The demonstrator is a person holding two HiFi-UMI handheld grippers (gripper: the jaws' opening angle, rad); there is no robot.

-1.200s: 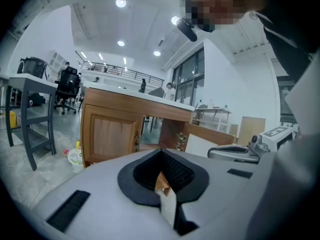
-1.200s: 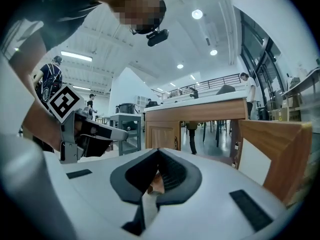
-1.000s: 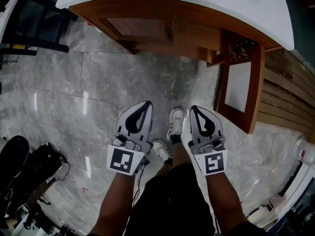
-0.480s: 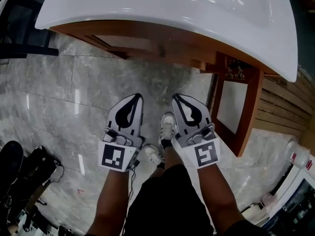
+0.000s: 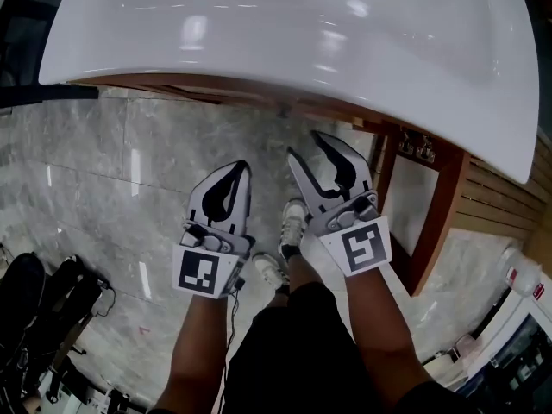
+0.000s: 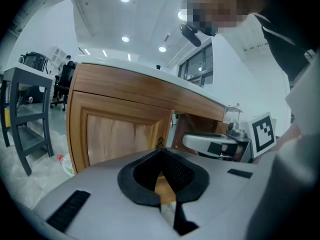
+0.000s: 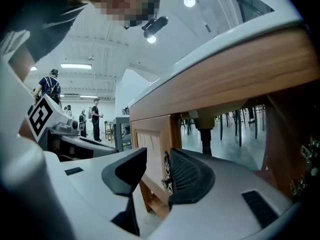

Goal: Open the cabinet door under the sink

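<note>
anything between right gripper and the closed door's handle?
Nothing in the way. In the right gripper view, the right gripper, jaws just opened and empty, frames the handle on the door; only air before it.

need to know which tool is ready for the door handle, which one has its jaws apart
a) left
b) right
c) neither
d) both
b: the right tool shows its jaws standing apart, having just been opening and gripping nothing, while the left tool has its jaws together at the tips.
</note>
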